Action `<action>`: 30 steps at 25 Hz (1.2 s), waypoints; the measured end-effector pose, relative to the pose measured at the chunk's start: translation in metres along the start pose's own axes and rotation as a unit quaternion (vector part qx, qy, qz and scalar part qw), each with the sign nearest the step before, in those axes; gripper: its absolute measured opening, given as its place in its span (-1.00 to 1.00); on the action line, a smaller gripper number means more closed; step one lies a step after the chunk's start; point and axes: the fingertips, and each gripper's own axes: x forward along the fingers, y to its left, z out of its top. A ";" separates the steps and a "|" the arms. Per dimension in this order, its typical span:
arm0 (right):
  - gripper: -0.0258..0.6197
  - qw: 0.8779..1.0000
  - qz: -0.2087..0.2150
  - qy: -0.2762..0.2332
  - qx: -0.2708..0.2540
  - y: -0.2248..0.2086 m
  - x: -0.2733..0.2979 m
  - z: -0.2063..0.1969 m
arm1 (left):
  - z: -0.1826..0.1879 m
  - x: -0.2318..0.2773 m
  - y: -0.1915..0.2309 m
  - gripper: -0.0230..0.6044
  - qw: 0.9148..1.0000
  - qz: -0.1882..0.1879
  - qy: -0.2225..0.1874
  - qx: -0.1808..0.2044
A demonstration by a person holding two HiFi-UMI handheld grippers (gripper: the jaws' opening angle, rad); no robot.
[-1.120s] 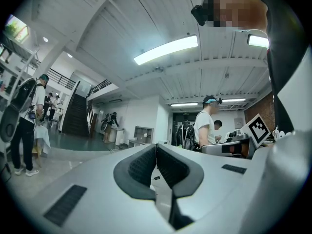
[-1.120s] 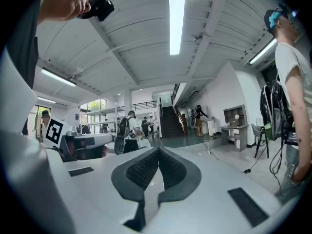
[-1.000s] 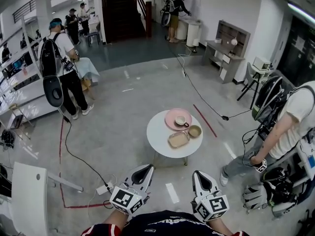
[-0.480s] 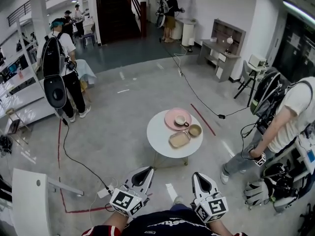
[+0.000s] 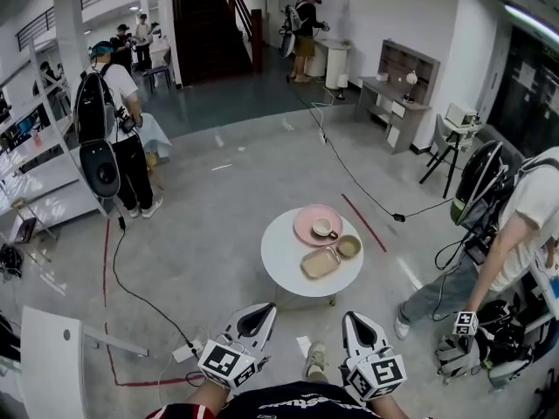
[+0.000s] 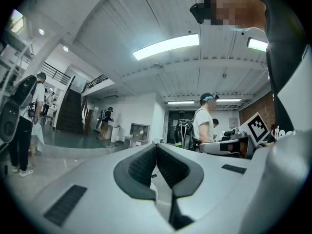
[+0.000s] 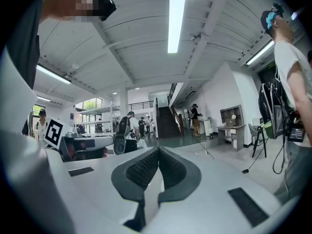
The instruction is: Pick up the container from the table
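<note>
A tan rectangular container (image 5: pixel 320 263) lies on the round white table (image 5: pixel 284 256), toward its near right side. Behind it sit a pink plate (image 5: pixel 306 216) with a cup (image 5: pixel 323 227) on it and a small tan bowl (image 5: pixel 348 246). My left gripper (image 5: pixel 261 309) and right gripper (image 5: pixel 355 318) hang side by side at the bottom of the head view, well short of the table. Both point level, with the pads of each pressed together on nothing. The left gripper (image 6: pixel 156 148) and right gripper (image 7: pixel 158 150) look out over the room; neither gripper view shows the table.
A black cable (image 5: pixel 131 278) and a red tape line (image 5: pixel 106 321) run over the floor at left, by a white desk (image 5: pixel 52 356). A person with a backpack (image 5: pixel 109 120) stands at far left. Another person (image 5: pixel 515 225) bends at right beside bags (image 5: pixel 489 343). Shelves (image 5: pixel 397 81) stand at the back.
The view has shifted toward the round table, which now sits slightly lower and nearer in the head view. Both grippers moved with it and stayed shut. The person at right has bent further.
</note>
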 end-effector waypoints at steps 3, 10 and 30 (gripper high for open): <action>-0.92 1.000 0.007 -0.001 -0.002 -0.017 0.026 0.004 | 0.002 0.024 0.017 -0.85 1.000 0.006 -0.003 -0.002; -0.92 0.999 0.034 -0.004 -0.013 -0.077 0.090 0.019 | 0.009 0.100 0.051 -0.85 0.999 0.030 -0.015 0.007; -0.92 0.996 0.086 -0.009 -0.002 -0.229 0.186 0.057 | 0.022 0.283 0.063 -0.85 0.998 0.060 -0.014 0.024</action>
